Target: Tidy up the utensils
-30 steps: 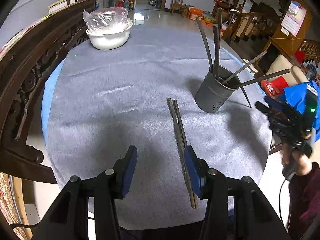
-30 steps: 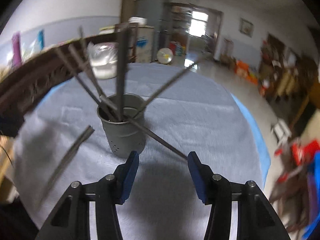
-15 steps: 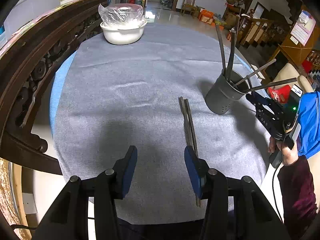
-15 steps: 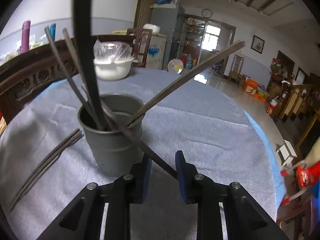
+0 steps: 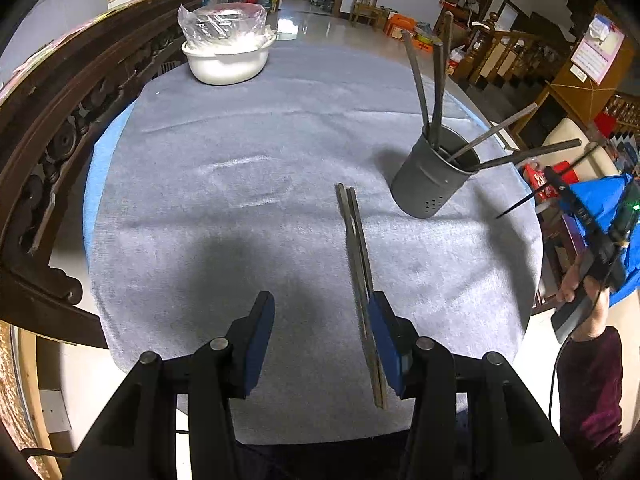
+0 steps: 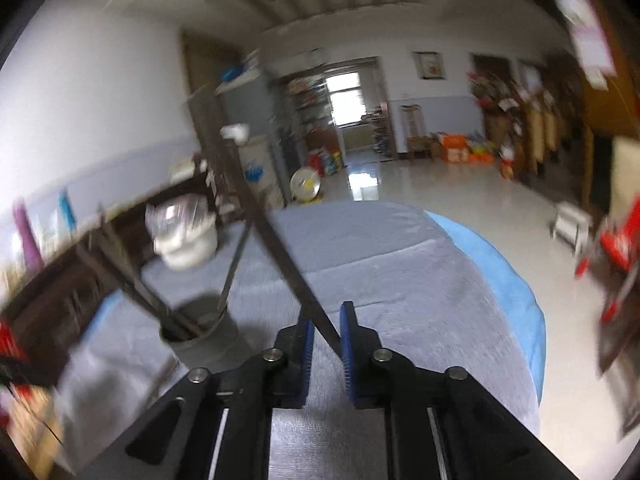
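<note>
The right gripper (image 6: 323,330) is clamped on one dark chopstick (image 6: 256,216), held clear of the grey holder (image 5: 434,178) standing near the round table's (image 5: 516,280) right rim. The left gripper (image 5: 322,330) hovers half-open and empty above two chopsticks (image 5: 358,260) lying on the grey cloth (image 5: 224,216). The cloth's centre is bare; a wrapped white bowl (image 5: 228,60) sits far side, beside a carved wooden rail (image 5: 60,120).

Right claw (image 6: 323,330) now clamped on 1 chopstick (image 6: 256,208), out of holder (image 6: 200,340).
</note>
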`<state>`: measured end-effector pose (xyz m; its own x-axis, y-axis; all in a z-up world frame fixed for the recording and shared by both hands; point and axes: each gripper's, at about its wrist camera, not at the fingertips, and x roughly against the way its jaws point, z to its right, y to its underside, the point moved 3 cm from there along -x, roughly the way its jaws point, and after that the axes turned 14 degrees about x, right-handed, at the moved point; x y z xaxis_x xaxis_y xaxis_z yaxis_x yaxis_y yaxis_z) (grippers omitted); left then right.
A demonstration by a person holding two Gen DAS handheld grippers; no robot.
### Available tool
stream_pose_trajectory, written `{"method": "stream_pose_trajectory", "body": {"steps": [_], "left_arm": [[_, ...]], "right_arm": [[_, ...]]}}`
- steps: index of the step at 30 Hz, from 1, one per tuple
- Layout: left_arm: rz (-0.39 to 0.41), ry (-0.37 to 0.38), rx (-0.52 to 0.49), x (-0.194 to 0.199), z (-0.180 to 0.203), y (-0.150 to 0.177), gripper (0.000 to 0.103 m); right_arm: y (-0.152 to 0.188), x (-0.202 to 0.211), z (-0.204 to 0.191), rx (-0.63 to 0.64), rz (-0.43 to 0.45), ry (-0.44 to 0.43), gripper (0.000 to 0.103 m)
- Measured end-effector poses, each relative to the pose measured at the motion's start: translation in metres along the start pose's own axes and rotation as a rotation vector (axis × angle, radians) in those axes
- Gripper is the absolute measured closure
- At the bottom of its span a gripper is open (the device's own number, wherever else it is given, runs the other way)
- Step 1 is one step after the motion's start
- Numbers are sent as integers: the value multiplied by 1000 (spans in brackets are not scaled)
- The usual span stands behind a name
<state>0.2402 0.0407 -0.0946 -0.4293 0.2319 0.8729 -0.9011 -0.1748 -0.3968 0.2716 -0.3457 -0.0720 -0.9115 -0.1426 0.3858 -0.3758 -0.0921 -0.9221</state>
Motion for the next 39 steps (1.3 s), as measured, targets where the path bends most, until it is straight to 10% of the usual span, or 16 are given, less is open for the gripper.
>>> {"method": "stream_pose_trajectory", "body": {"steps": [13, 23, 39], "left_arm": [[-8, 23, -30, 2, 13, 5, 53], [0, 62, 6, 6, 3, 3, 53], [21, 81, 66, 19, -29, 4, 53]], "right_arm": [[-31, 60, 28, -164, 158, -2, 96], [-139, 92, -66, -52, 383, -64, 96], [-95, -65, -153, 83, -88, 72, 96]]}}
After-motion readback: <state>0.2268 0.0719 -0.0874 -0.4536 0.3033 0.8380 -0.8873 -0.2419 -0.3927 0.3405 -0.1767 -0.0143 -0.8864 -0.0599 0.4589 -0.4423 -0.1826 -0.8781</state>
